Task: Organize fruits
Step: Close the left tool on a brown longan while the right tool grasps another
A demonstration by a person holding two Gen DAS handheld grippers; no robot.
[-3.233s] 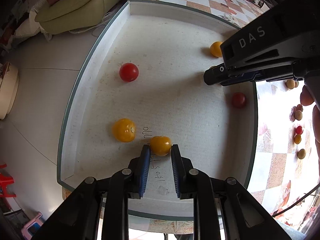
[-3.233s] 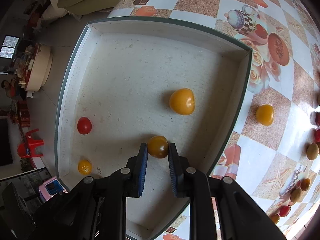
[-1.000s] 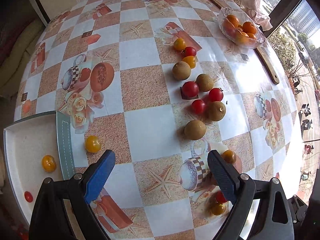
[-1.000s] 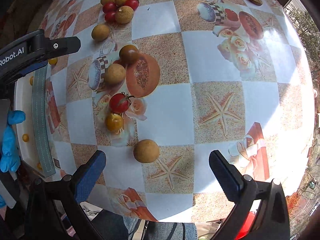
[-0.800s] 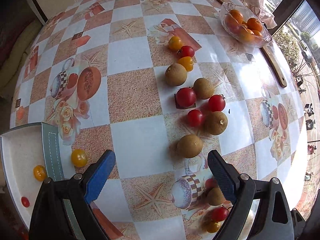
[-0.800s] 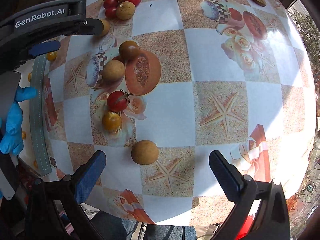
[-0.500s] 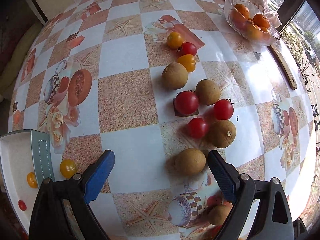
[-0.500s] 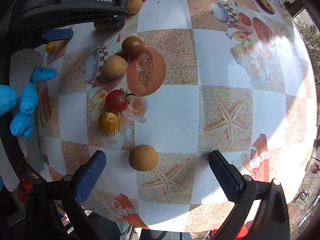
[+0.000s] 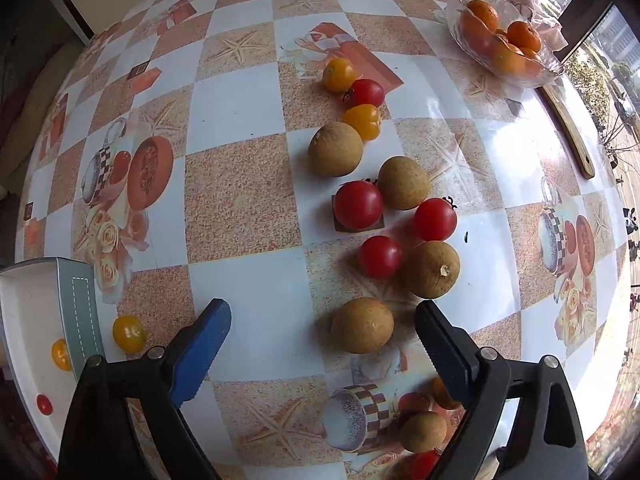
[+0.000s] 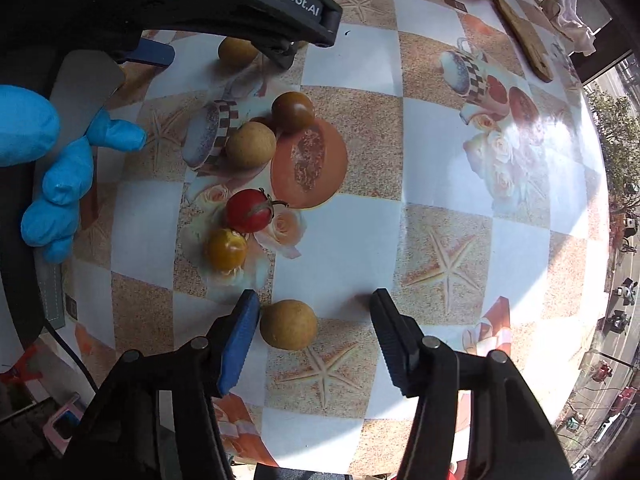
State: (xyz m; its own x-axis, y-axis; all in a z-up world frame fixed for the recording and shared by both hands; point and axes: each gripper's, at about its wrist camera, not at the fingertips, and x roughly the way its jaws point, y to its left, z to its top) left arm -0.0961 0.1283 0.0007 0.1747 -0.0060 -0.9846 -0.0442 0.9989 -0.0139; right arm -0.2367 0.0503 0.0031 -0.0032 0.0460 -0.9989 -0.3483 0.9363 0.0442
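Note:
My left gripper (image 9: 322,316) is open above the table, with a tan round fruit (image 9: 362,324) between its jaws, nearer the right one. Ahead lie several tan fruits, red tomatoes (image 9: 358,204) and yellow tomatoes (image 9: 338,74). My right gripper (image 10: 314,306) is open, with another tan fruit (image 10: 288,323) between its jaws, close to the left pad. Beyond it lie a yellow tomato (image 10: 226,249), a red tomato (image 10: 248,210), a tan fruit (image 10: 251,145) and a dark tomato (image 10: 293,111). The left gripper also shows in the right wrist view (image 10: 224,4).
A white tray (image 9: 28,320) at the table's left edge holds a yellow tomato (image 9: 61,354) and a small red one (image 9: 44,404); a yellow tomato (image 9: 129,333) lies just outside it. A glass bowl of oranges (image 9: 500,40) and a wooden stick (image 9: 568,120) are at the far right.
Both grippers left the tray, opened wide and moved over the table. In the last second each came lower and closer to a tan fruit, which now sits between its jaws.

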